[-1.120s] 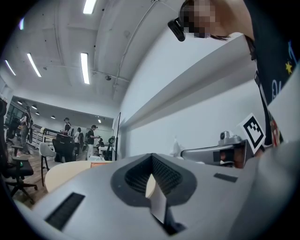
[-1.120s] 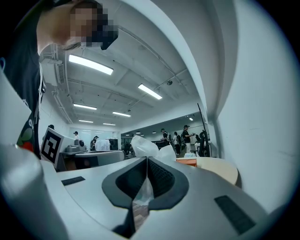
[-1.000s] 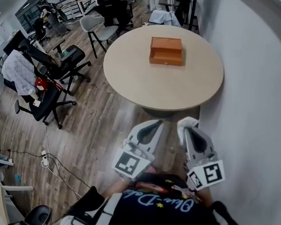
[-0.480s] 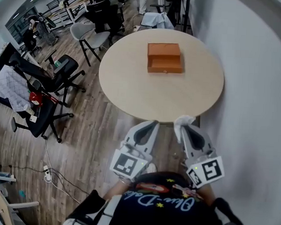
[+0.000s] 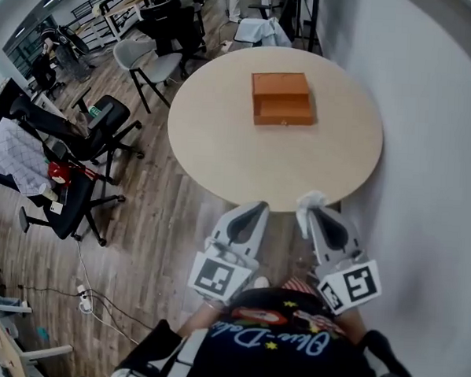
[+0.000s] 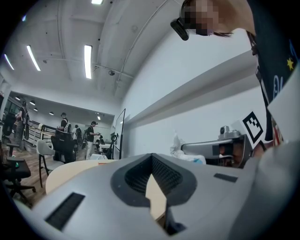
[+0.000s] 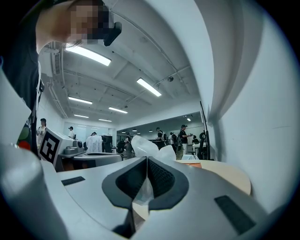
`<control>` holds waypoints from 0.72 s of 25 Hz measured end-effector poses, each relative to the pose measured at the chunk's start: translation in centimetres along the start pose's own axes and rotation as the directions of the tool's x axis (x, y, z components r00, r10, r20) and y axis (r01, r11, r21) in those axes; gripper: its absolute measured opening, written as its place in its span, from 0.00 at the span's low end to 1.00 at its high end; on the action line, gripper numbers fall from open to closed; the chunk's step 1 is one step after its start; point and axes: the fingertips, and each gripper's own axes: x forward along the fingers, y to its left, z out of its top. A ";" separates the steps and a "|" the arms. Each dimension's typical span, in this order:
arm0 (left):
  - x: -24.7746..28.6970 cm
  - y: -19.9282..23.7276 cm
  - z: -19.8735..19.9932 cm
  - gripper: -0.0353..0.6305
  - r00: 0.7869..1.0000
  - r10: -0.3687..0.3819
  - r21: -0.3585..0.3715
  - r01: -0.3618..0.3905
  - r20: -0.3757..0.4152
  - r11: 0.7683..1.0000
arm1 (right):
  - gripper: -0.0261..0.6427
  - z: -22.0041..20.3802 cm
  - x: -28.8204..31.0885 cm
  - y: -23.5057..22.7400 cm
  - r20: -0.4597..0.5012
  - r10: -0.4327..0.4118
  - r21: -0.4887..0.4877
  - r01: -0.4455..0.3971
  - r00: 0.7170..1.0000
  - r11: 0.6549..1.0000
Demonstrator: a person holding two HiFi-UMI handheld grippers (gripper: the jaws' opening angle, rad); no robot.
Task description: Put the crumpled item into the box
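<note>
An orange box (image 5: 283, 99) with its lid open sits on the round beige table (image 5: 222, 136), toward the far side. My right gripper (image 5: 311, 209) is shut on a crumpled white item (image 5: 309, 202), held just short of the table's near edge. In the right gripper view the crumpled white item (image 7: 149, 149) sticks out past the closed jaws, and the box (image 7: 193, 164) shows as a thin orange strip on the table (image 7: 225, 172). My left gripper (image 5: 255, 211) hangs beside it over the floor, jaws together and empty. The left gripper view shows the table (image 6: 70, 168) ahead.
A grey wall (image 5: 442, 155) runs close along the right of the table. Office chairs (image 5: 97, 121) and a grey chair (image 5: 144, 57) stand on the wood floor to the left. Cables and a power strip (image 5: 84, 300) lie on the floor at lower left. People stand far off.
The table and box have come slightly nearer and shifted in view as the person steps forward. Both grippers keep the same pose, the right one still holding the white item.
</note>
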 end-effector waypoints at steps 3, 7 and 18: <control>0.1 0.3 -0.3 0.04 1.000 -0.002 -0.008 0.002 -0.008 1.000 | 0.04 -0.1 0.4 -0.2 -0.001 0.000 0.002 0.000 1.000 1.000; 1.1 1.4 -0.4 0.04 1.000 0.018 -0.006 -0.018 -0.016 1.000 | 0.04 -0.3 2.0 -1.0 -0.004 0.022 0.008 -0.022 1.000 1.000; 5.6 6.1 0.5 0.04 0.994 0.108 0.042 -0.107 -0.023 0.993 | 0.04 0.7 8.3 -5.6 0.027 0.091 0.002 -0.091 0.995 0.996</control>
